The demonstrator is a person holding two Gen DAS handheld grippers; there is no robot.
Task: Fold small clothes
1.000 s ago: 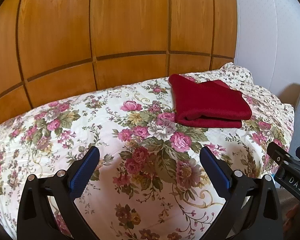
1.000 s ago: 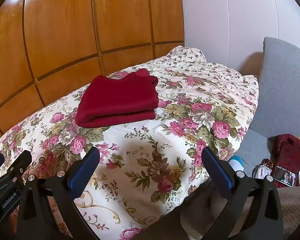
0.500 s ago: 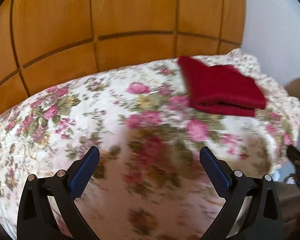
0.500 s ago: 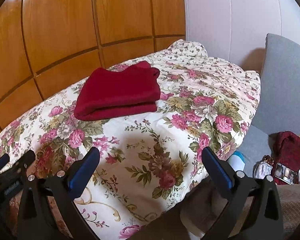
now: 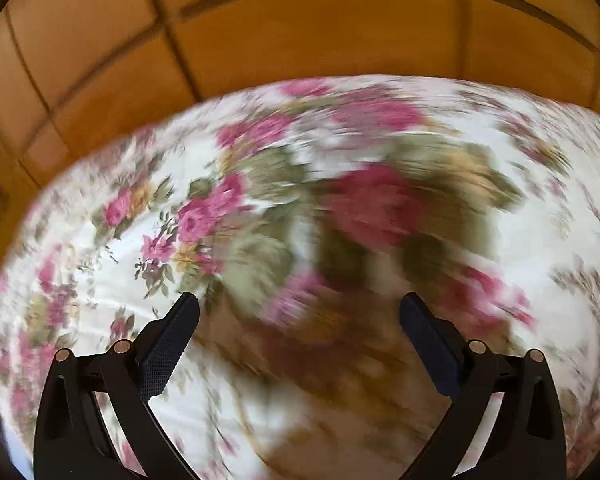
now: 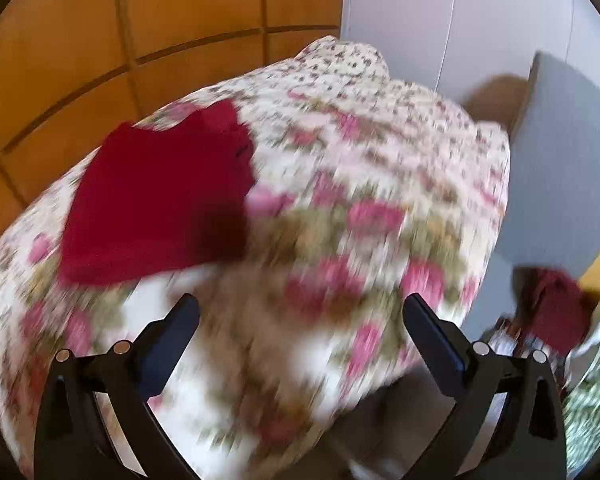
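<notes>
A folded dark red garment (image 6: pixel 160 196) lies on the floral bedspread (image 6: pixel 380 184), up and left of my right gripper (image 6: pixel 300 320). That gripper hangs open above the bed's near part, with nothing between its fingers. In the left wrist view the red garment is out of sight. My left gripper (image 5: pixel 298 318) is open over the flowered bedspread (image 5: pixel 204 216), also holding nothing. Both views are heavily motion-blurred.
A wooden panelled wall (image 5: pixel 300 32) runs behind the bed. To the right of the bed stand a white wall (image 6: pixel 440 16) and a grey upholstered seat (image 6: pixel 564 168). A dark red bundle (image 6: pixel 556 304) lies beside the seat at lower right.
The left gripper has swung left and down, so the red garment has left its view. The right gripper has moved nearer to the bed, so the garment looks larger. Both stay open.
</notes>
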